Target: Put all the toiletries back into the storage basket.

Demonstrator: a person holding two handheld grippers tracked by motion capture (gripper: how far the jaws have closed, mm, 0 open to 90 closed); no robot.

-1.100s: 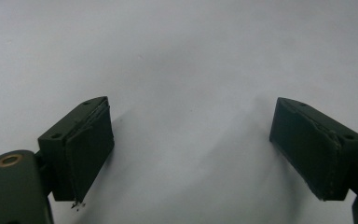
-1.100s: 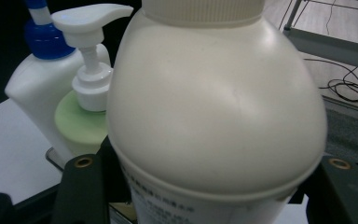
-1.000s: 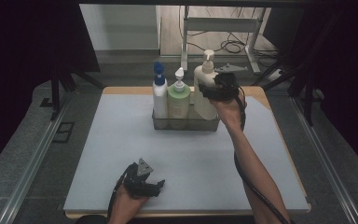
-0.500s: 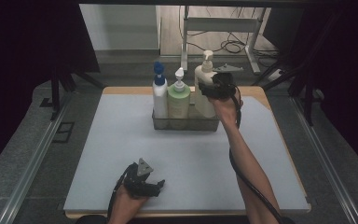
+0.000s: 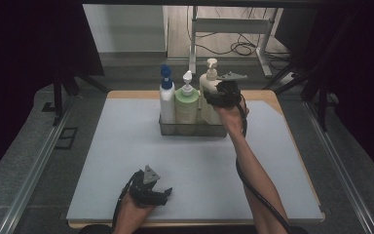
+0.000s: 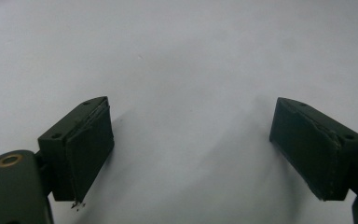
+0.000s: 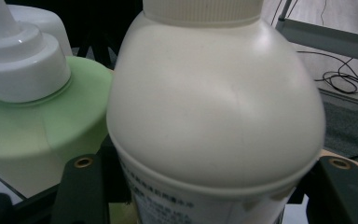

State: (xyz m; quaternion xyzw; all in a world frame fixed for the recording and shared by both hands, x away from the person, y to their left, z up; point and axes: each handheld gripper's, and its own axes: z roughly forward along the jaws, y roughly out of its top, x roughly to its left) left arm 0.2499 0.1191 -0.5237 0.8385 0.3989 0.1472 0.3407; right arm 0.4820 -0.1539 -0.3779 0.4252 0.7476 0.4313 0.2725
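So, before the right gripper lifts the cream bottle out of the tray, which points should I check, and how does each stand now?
1. Right gripper jaws on both sides of the cream bottle: ok.
2. Jaws firmly closed on it: cannot tell.
3. Grip below the shoulder, on the body: ok.
4. Green bottle apart from the cream one: not ok, they stand right together.
5. Tray steady on the table: cannot tell.
6. Left gripper open and well away from the tray: ok.
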